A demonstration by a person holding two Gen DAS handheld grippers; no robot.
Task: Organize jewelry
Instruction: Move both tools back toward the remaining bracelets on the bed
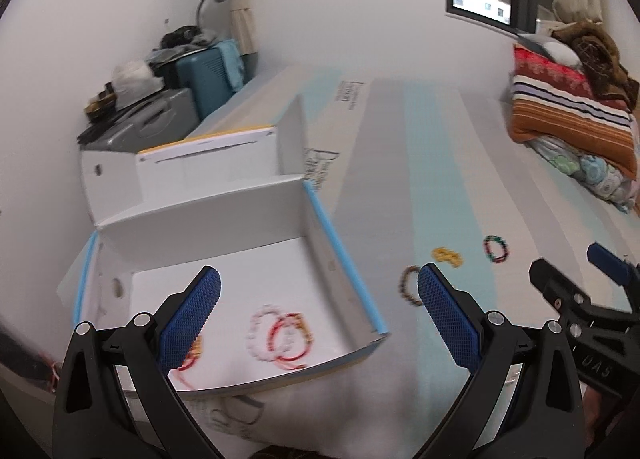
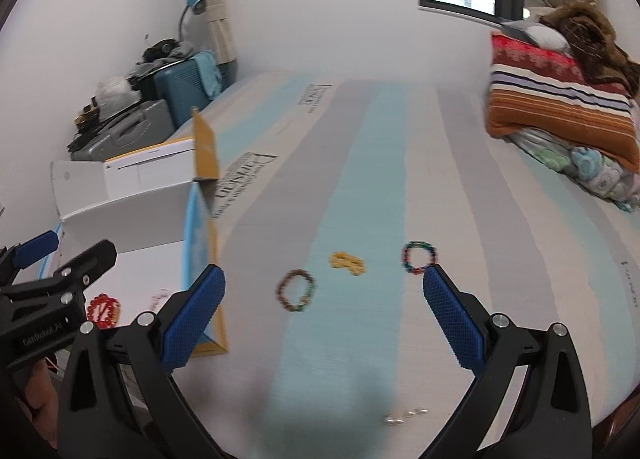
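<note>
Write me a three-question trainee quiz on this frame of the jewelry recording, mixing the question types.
1. True or false: the left tool is shut on a bracelet.
2. Multiple choice: where does the yellow piece lie? A) inside the white box B) on the striped sheet, between the brown bracelet and the multicolour bracelet C) between the fingers of the right tool
3. Fill in: the red bracelet and the pale bead bracelet both lie on the ____ of the box.

Key: 1 false, both tools are open and hold nothing; 2 B; 3 floor.
</note>
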